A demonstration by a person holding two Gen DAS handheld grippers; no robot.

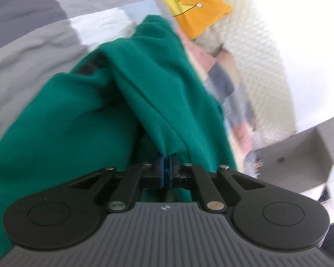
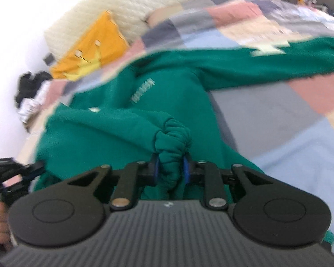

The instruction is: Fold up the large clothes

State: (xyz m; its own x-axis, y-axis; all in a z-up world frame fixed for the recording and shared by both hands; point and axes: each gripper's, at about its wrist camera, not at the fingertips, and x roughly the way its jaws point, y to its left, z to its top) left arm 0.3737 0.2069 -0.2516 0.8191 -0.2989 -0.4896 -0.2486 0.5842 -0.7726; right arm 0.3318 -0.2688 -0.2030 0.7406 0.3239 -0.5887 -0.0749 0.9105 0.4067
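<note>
A large green sweatshirt [image 2: 158,93] lies spread on a bed with a patchwork cover [image 2: 278,120]; pale lettering shows on its chest. My right gripper [image 2: 170,169] is shut on a bunched ribbed cuff or hem of the sweatshirt. In the left wrist view my left gripper [image 1: 166,166] is shut on a thin edge of the green sweatshirt [image 1: 133,84], which hangs in folds in front of it. The left gripper also shows at the left edge of the right wrist view [image 2: 22,169], held by a hand.
A yellow-orange garment [image 2: 93,46] lies near a cream quilted headboard [image 2: 144,0]. Dark items [image 2: 31,84] sit beside the bed at left. A grey box or shelf [image 1: 305,153] stands at right in the left wrist view.
</note>
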